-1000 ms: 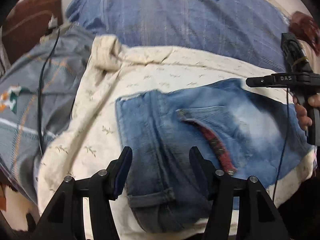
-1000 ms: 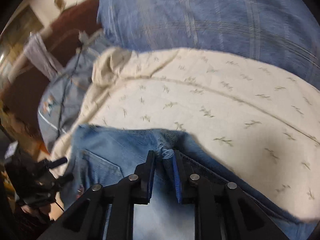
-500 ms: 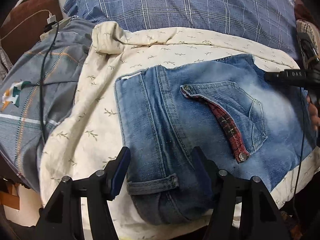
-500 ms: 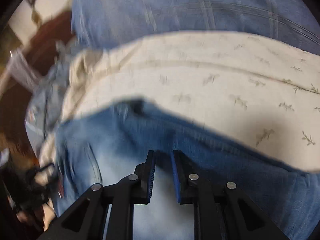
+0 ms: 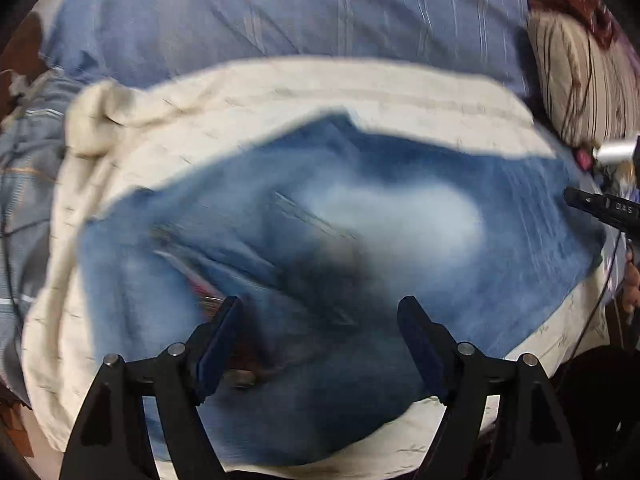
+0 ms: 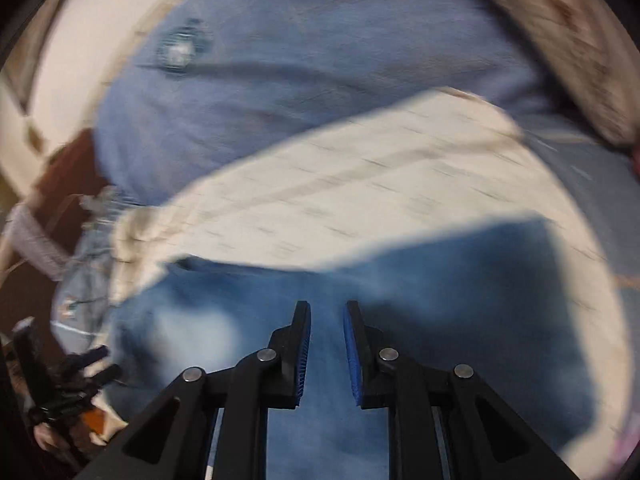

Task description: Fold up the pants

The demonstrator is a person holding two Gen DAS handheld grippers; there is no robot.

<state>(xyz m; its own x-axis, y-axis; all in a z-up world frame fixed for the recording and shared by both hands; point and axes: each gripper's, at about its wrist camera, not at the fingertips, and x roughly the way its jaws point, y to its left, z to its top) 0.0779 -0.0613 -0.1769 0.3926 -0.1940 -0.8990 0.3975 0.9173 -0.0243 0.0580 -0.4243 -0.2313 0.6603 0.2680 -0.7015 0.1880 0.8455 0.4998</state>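
Bed in blue plaid cover (image 5: 280, 12), cream sheet (image 5: 360, 92), jeans (image 5: 500, 248) atop

Blue faded jeans (image 5: 400, 216) lie folded and spread flat, blurred, on cream cloth.

Each camera sits behind its claw and looks forward and down, close over the jeans (image 5: 400, 216) on the cream sheet (image 5: 360, 88). Both views share jeans (image 6: 440, 280), sheet (image 6: 360, 168) and the blue cover (image 6: 320, 60).

Bedroom: bedsheet (image 5: 248, 96), pillow (image 5: 580, 80)
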